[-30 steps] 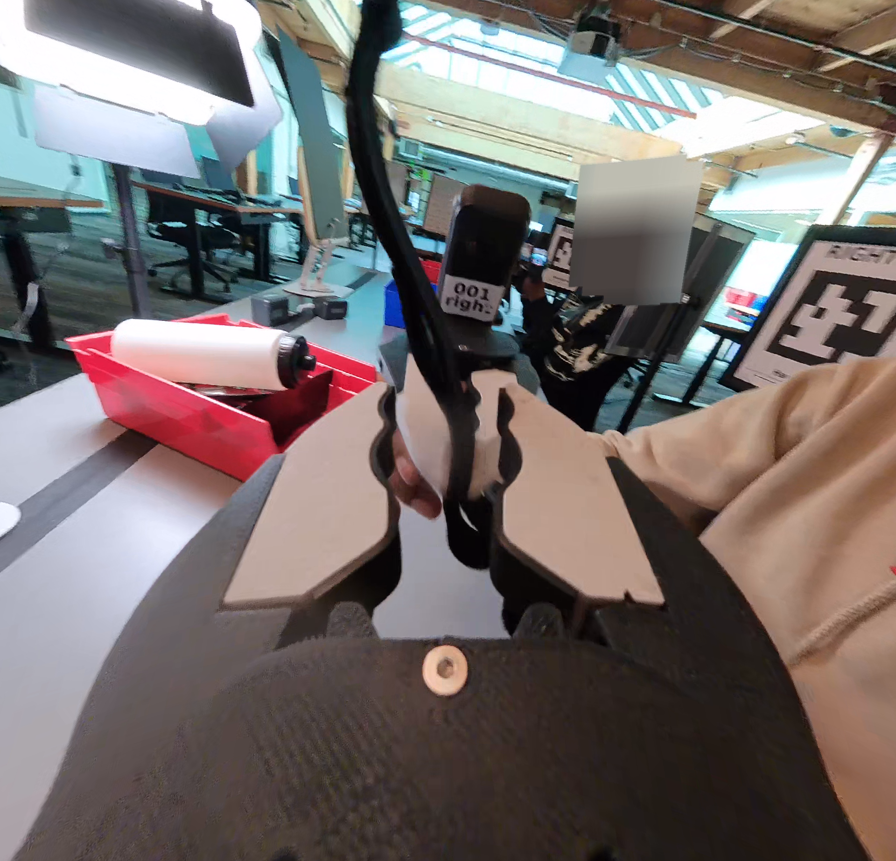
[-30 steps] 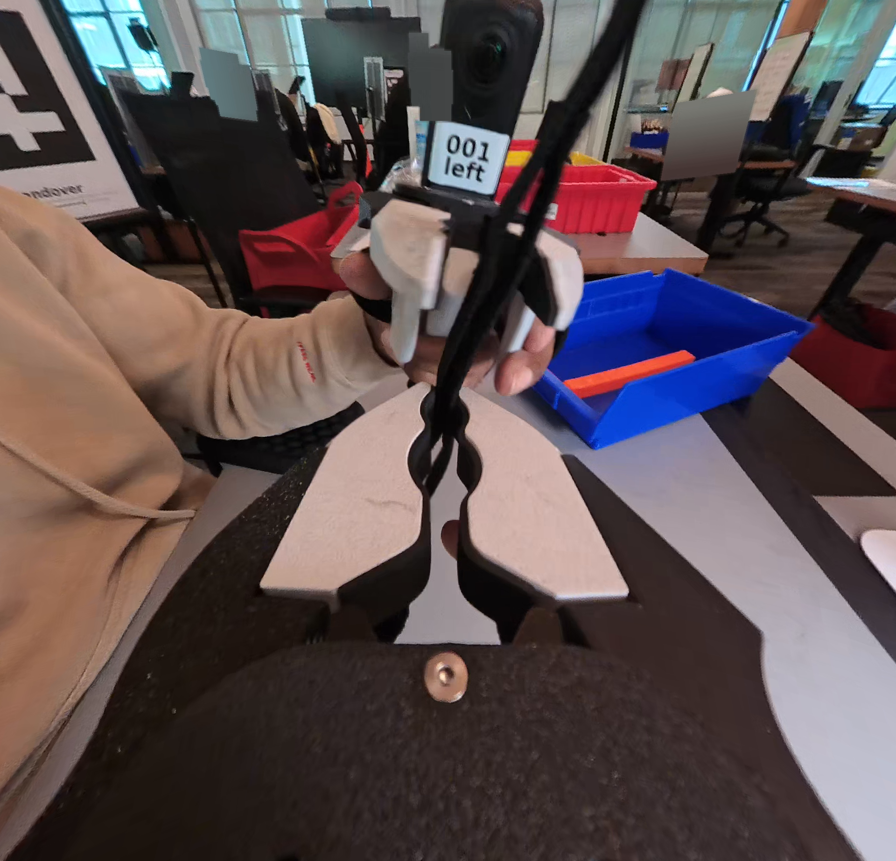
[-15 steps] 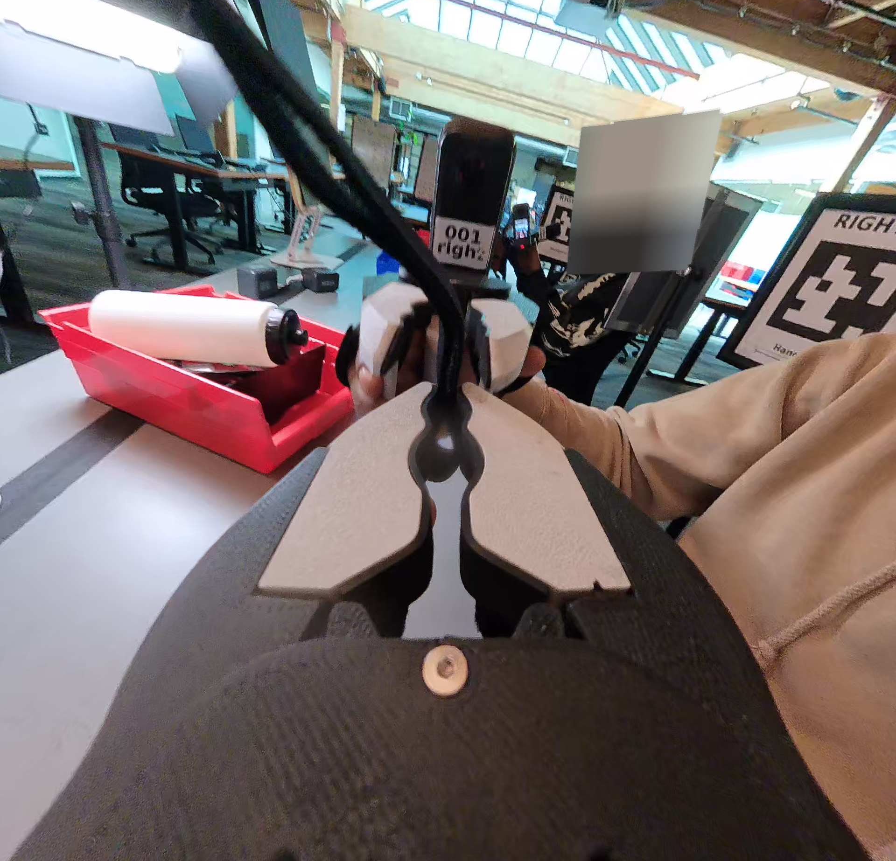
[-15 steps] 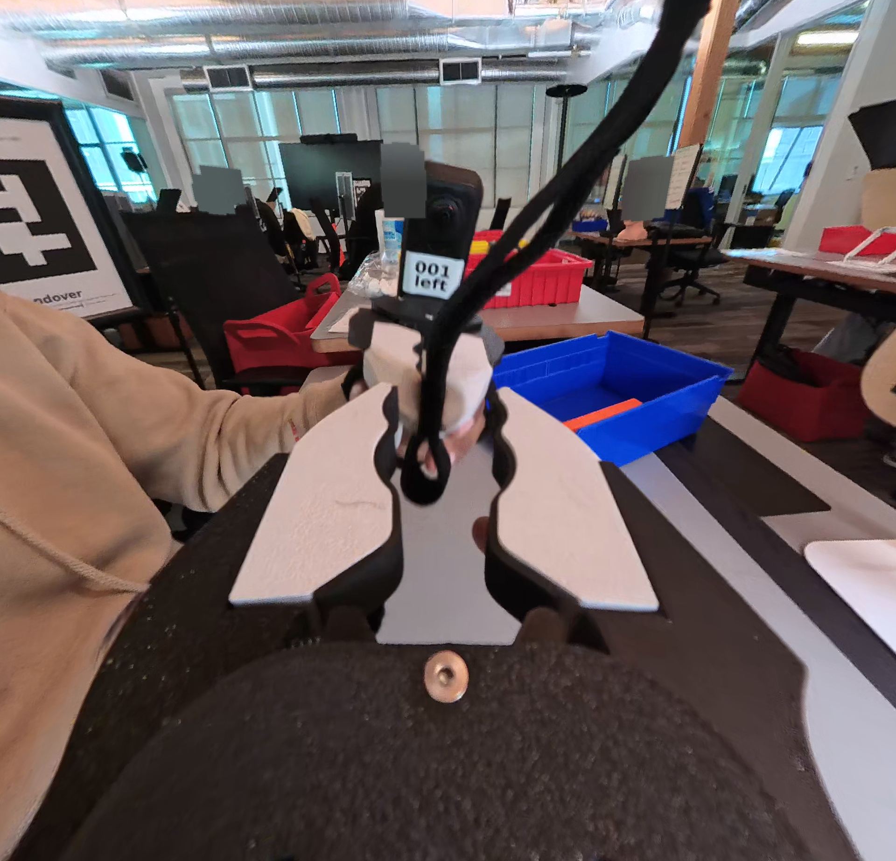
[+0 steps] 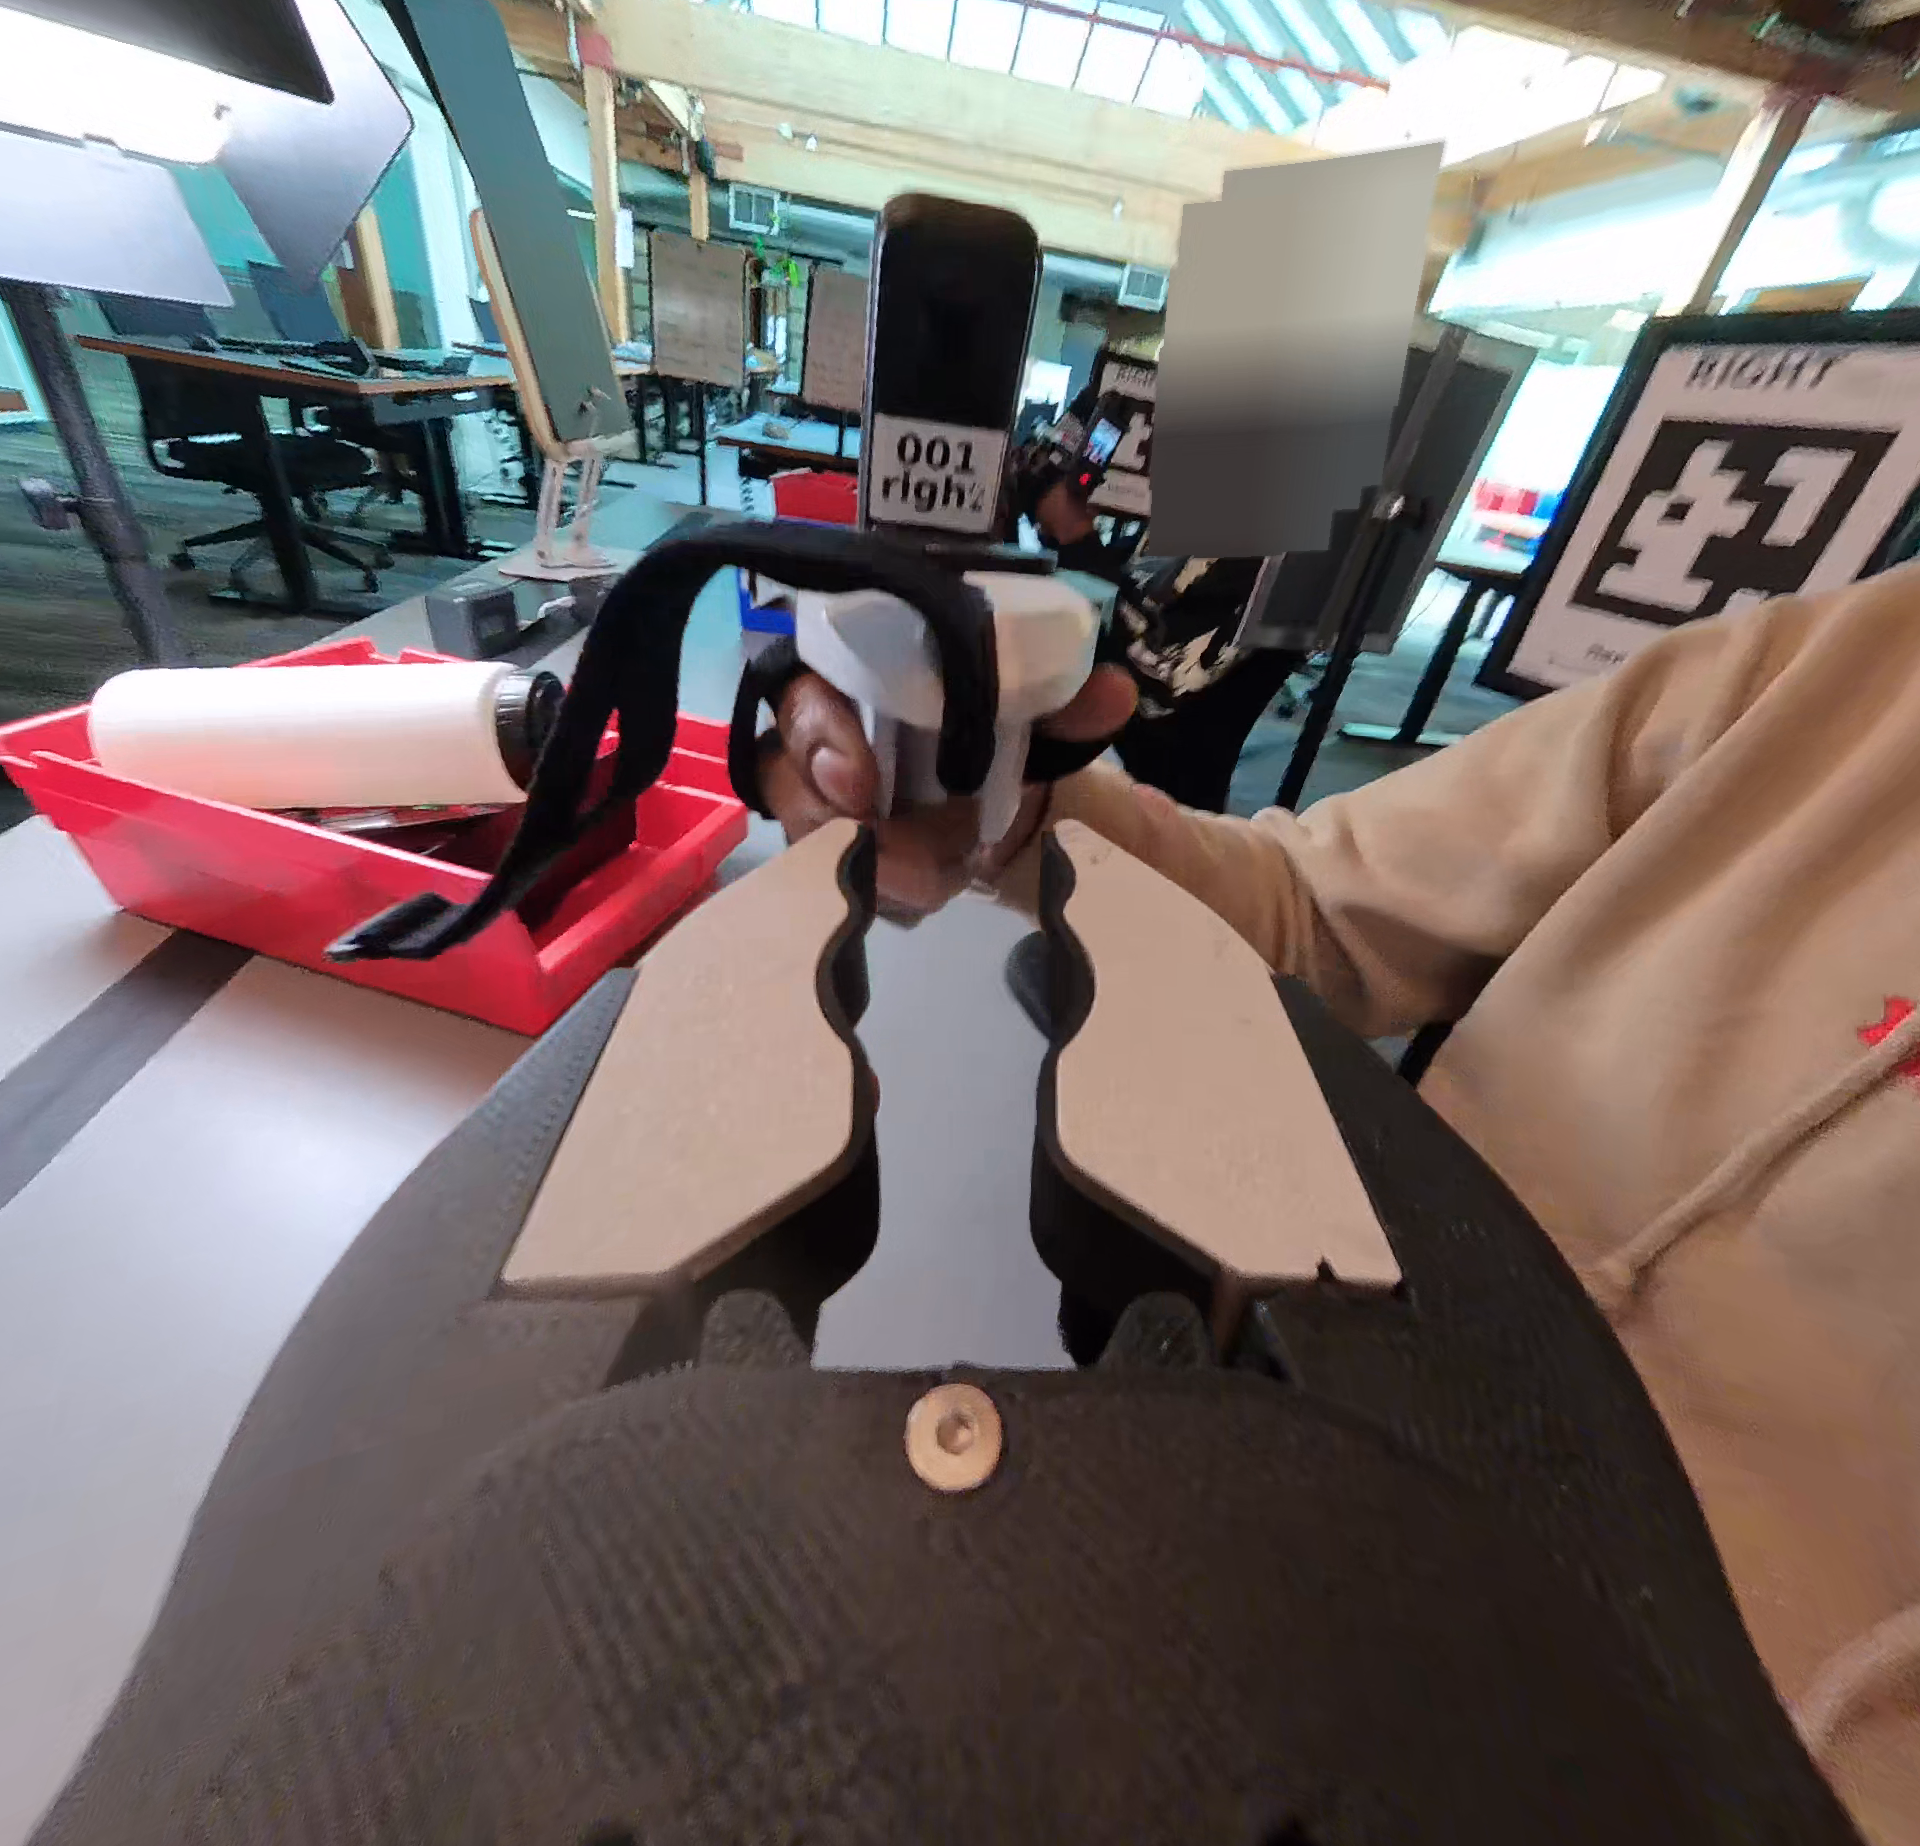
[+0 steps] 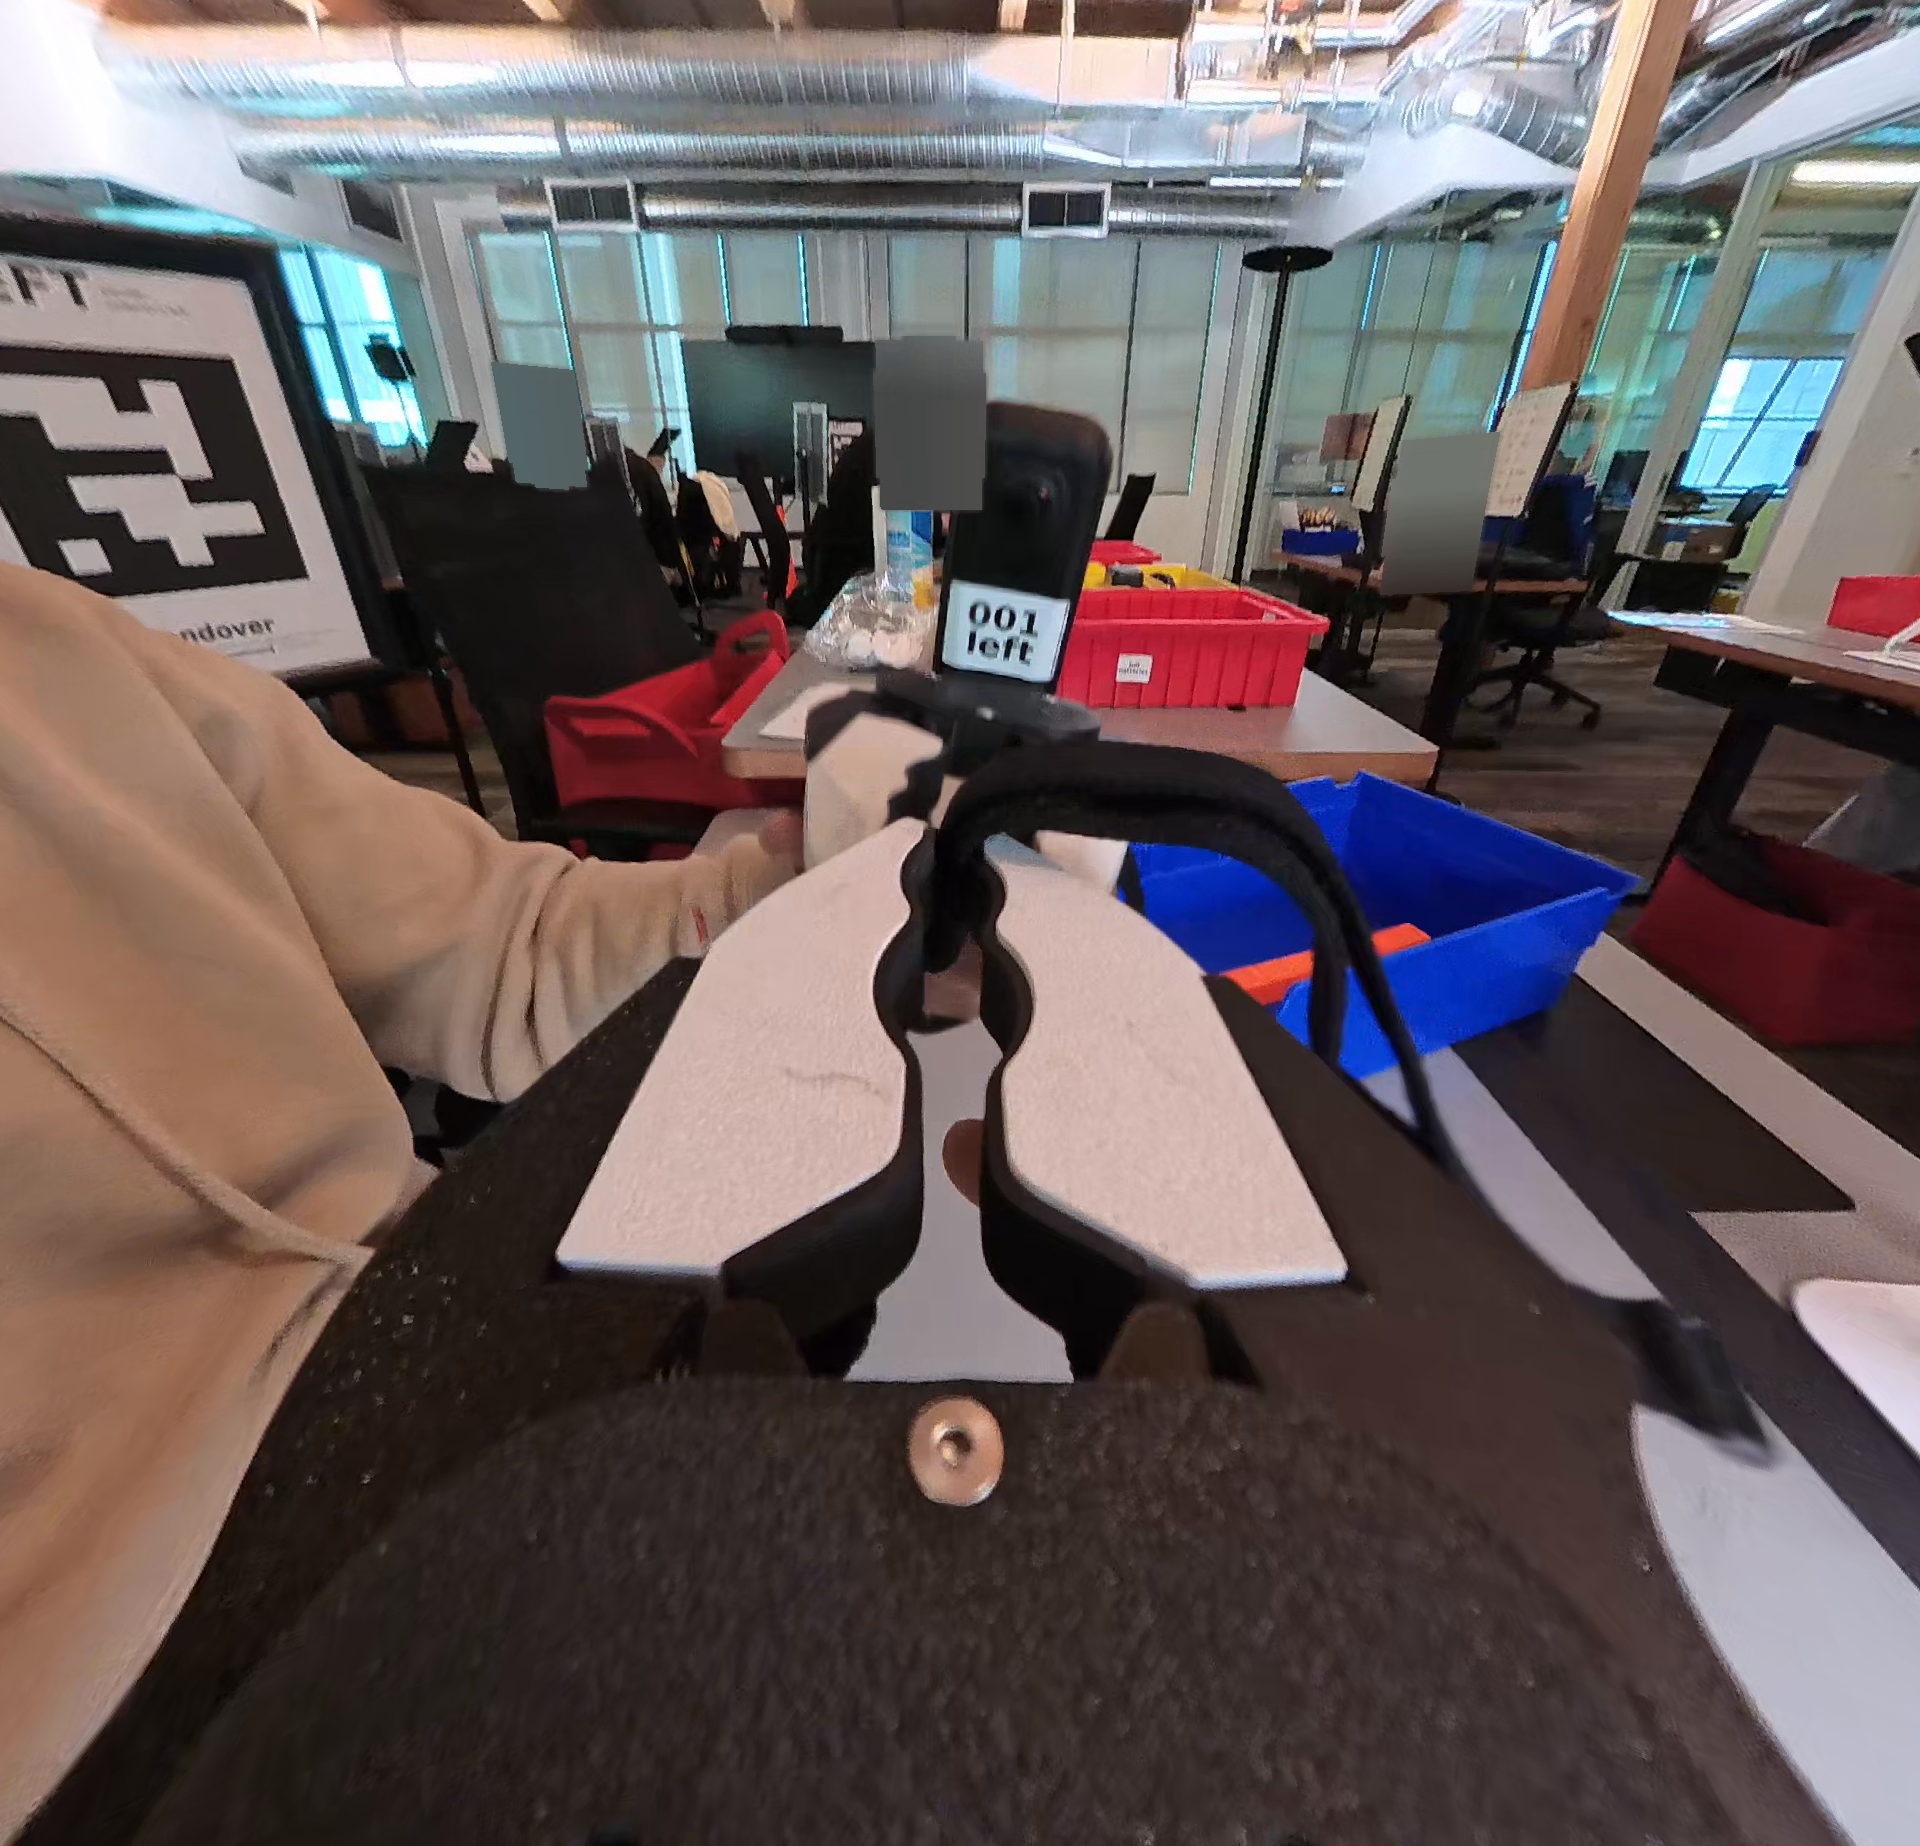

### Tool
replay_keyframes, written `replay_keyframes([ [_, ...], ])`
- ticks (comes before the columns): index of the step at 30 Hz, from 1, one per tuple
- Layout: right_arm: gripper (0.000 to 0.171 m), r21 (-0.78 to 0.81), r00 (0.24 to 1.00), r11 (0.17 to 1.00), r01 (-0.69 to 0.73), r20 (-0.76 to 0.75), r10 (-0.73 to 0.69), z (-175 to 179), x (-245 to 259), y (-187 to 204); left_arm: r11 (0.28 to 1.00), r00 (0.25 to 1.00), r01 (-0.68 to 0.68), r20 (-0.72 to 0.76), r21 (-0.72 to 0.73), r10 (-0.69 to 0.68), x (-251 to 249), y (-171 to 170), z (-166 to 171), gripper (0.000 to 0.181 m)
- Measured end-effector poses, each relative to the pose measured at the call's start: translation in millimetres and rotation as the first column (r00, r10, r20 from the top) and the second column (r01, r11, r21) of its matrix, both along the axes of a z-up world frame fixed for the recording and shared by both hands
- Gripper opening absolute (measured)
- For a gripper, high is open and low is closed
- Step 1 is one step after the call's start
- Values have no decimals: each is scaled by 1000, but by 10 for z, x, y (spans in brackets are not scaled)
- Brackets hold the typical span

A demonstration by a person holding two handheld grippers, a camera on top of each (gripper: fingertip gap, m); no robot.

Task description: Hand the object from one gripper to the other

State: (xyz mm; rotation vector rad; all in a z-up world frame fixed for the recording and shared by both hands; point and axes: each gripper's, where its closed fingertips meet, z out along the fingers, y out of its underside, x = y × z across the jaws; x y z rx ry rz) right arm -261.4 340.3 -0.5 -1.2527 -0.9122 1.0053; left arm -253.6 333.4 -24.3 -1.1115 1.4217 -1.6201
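The object is a black strap (image 6: 1195, 788). My right gripper (image 6: 951, 861) is shut on one end of it. From there the strap arches up and hangs down to the right above the table. In the left wrist view the strap (image 5: 613, 716) droops from the right gripper (image 5: 961, 716) over the red bin. My left gripper (image 5: 951, 851) is open and empty, its tips just short of the right gripper's fingers. In the right wrist view the left gripper (image 6: 966, 820) faces mine closely, partly hidden by the strap.
A red bin (image 5: 312, 892) holding a white bottle (image 5: 301, 726) stands on the grey table at the left. A blue bin (image 6: 1455, 923) with an orange block (image 6: 1320, 960) stands at the right. The person's beige sleeve (image 5: 1507, 913) is close by. Both grippers' tips are close together, under 4 cm apart.
Half a second ago the left gripper was shut on the strap and the right was open. Now the right is shut on it, the left has opened, and the strap hangs instead of standing up.
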Motion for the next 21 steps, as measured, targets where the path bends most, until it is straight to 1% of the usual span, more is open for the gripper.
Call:
replay_keyframes([
  [3,5,-45,1000,999,2,-17,-3,44,15,6,987,995,-101,1,122,101,31,89,-40,23],
  [6,6,-115,998,993,15,56,-8,-70,19,42,960,985,-175,29,219,172,-56,171,29,20],
  [8,6,-156,995,988,12,99,3,-165,21,57,925,969,-244,31,292,246,-114,274,44,18],
  [10,5,-240,990,970,-29,131,62,-277,2,27,860,942,-324,44,394,334,-159,397,31,18],
  [11,6,-276,988,960,-38,133,78,-315,-2,31,813,924,-360,56,457,378,-170,454,14,20],
  [13,5,-327,989,943,-57,108,98,-349,-12,47,693,890,-405,85,597,447,-168,524,-37,23],
  [15,5,-394,986,913,-103,83,147,-396,-42,27,584,879,-401,118,706,461,-129,496,-86,26],
  [17,5,-429,985,893,-136,41,170,-405,-68,32,529,887,-381,139,758,439,-68,405,-119,28],
  [20,5,-497,965,839,-221,11,261,-464,-128,-60,497,905,-345,141,796,402,-12,298,-170,29],
  [21,5,-504,958,827,-250,-5,286,-454,-142,-94,486,906,-341,144,804,398,2,285,-186,25],
])
